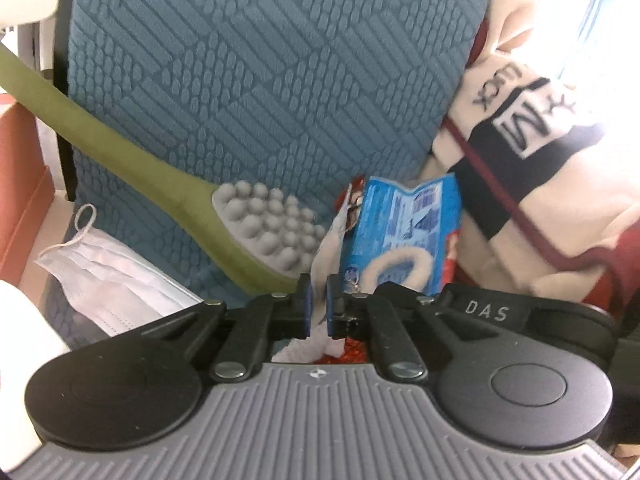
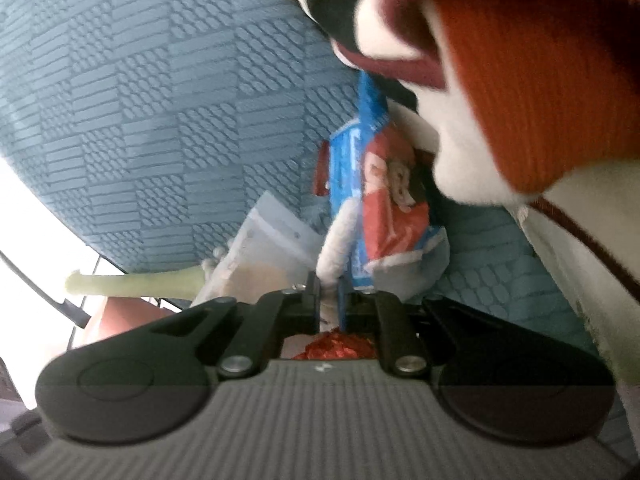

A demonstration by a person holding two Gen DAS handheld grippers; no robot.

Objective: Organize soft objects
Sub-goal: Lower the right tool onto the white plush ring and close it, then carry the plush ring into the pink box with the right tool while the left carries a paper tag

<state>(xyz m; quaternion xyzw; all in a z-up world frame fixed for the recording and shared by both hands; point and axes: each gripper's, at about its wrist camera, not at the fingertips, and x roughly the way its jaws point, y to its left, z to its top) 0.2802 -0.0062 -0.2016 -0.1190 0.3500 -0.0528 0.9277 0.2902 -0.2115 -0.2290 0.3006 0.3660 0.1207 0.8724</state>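
Both grippers hold one small packaged item, a blue card pack (image 1: 404,236) with a white fluffy trim and a red Santa figure (image 2: 390,204). My left gripper (image 1: 319,312) is shut on a thin white fabric edge of it. My right gripper (image 2: 329,300) is shut on the white fluffy trim (image 2: 338,248). The item hangs close in front of a teal textured cushion (image 1: 260,80). A cream, black and red knitted garment (image 1: 528,152) lies to the right, and fills the upper right of the right wrist view (image 2: 520,80).
A green long-handled brush with grey nubs (image 1: 256,224) leans across the cushion. White face masks (image 1: 116,280) lie at lower left. An orange-brown box (image 1: 20,176) stands at the far left edge.
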